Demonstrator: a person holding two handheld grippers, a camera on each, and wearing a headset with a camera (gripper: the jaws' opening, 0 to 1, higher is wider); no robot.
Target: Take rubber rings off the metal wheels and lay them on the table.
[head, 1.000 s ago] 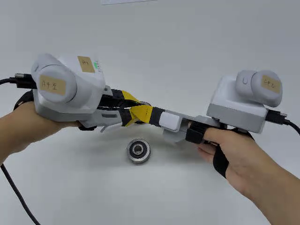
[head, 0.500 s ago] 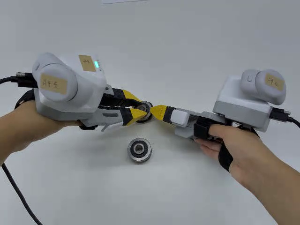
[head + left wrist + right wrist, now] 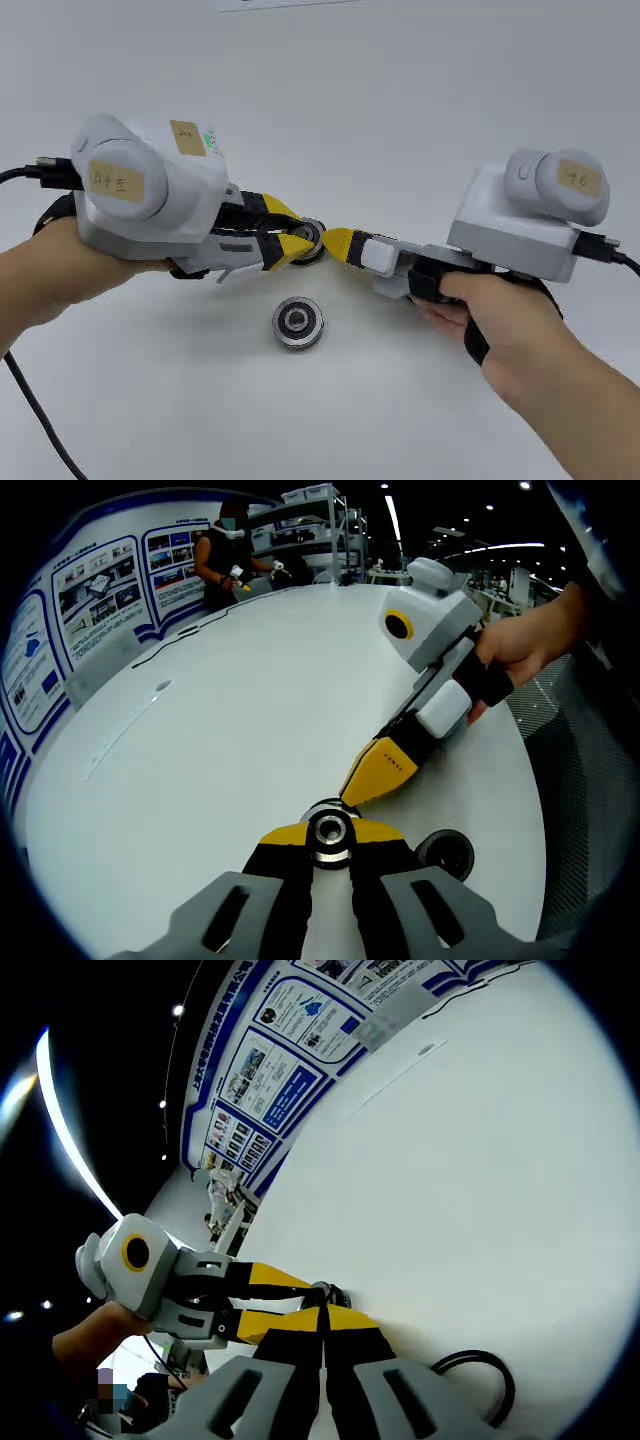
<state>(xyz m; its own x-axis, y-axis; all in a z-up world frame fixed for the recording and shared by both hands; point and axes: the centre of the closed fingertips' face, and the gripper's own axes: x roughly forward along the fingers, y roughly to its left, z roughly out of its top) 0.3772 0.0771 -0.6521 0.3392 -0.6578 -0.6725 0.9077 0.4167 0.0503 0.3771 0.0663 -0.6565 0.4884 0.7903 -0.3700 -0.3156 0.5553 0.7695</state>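
Note:
My left gripper (image 3: 292, 240) (image 3: 330, 835) is shut on a small metal wheel (image 3: 309, 237) (image 3: 330, 831) with a dark rim, held above the table. My right gripper (image 3: 338, 243) (image 3: 324, 1322) is shut, with nothing visible between its yellow tips, which sit just right of the held wheel. In the left gripper view the right gripper (image 3: 380, 770) comes in from the upper right. The left gripper (image 3: 255, 1300) reaches in from the left of the right gripper view. A second wheel (image 3: 298, 322) (image 3: 445, 853) with a black rubber ring lies flat on the white table below both grippers.
The white table (image 3: 350, 110) stretches bare beyond and in front of the grippers. A black cable (image 3: 30, 415) trails off the left gripper at the near left. A thin black loop (image 3: 495, 1375) shows at the lower right of the right gripper view; what it is I cannot tell.
The right gripper's tips, which overlapped the left jaws one second ago, have pulled back to the right and now sit just beside the held wheel. The left gripper has stayed put.

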